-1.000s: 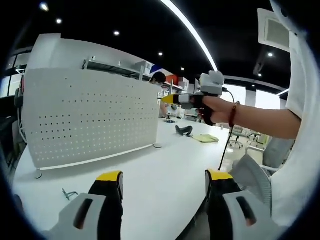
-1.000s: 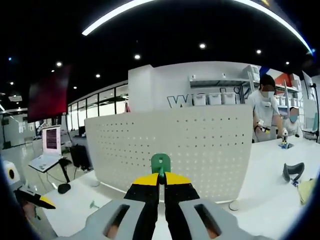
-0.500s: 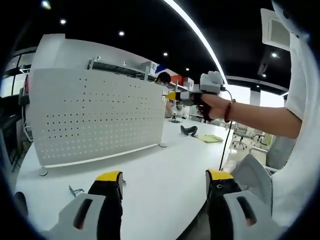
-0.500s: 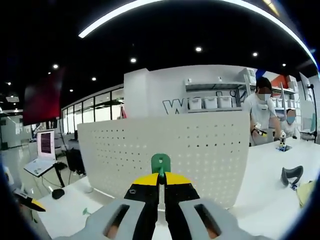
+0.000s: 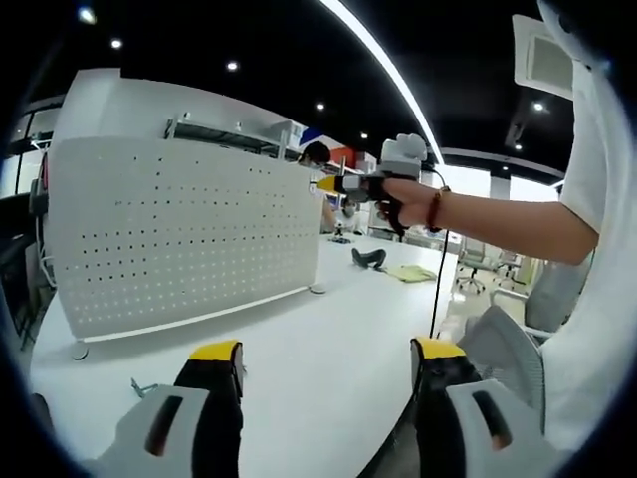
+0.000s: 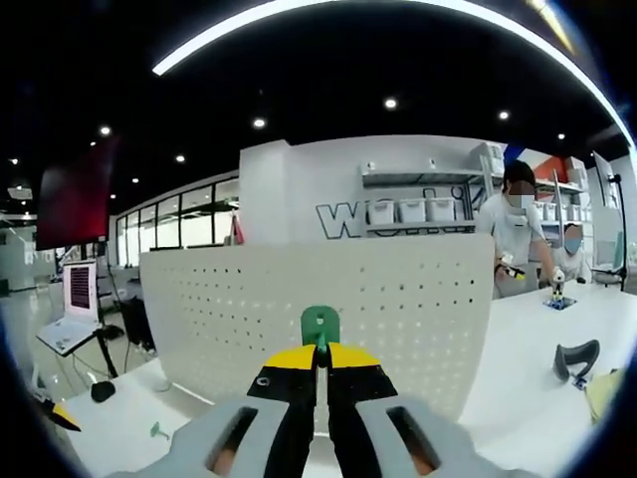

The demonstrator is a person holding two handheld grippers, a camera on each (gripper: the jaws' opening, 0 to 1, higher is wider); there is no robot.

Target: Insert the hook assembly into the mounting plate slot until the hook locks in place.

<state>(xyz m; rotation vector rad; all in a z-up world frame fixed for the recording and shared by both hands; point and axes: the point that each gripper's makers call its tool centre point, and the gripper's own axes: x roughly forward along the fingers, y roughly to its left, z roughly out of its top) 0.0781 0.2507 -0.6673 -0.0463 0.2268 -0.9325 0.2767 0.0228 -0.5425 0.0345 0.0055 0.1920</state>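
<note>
A white perforated mounting plate (image 5: 179, 234) stands upright on the white table (image 5: 328, 329); it also faces the right gripper view as the plate (image 6: 328, 304). My right gripper (image 6: 318, 351) is shut on a green hook (image 6: 319, 325), held up in front of the plate and apart from it. In the left gripper view that right gripper (image 5: 328, 184) is held by a hand at the plate's upper right corner. My left gripper (image 5: 323, 363) hangs open over the table with nothing between its yellow-tipped jaws. A second small green hook (image 5: 139, 388) lies on the table near the left jaw.
A black curved object (image 5: 366, 259) and a yellow-green sheet (image 5: 410, 273) lie at the table's far end. People stand behind the plate (image 6: 518, 239). Shelves with white bins (image 6: 418, 209) line the back wall. A grey chair (image 5: 508, 349) sits beside the table's right edge.
The right gripper with the green hook has moved leftwards and closer to the plate. The left gripper stays open; its view has shifted slightly.
</note>
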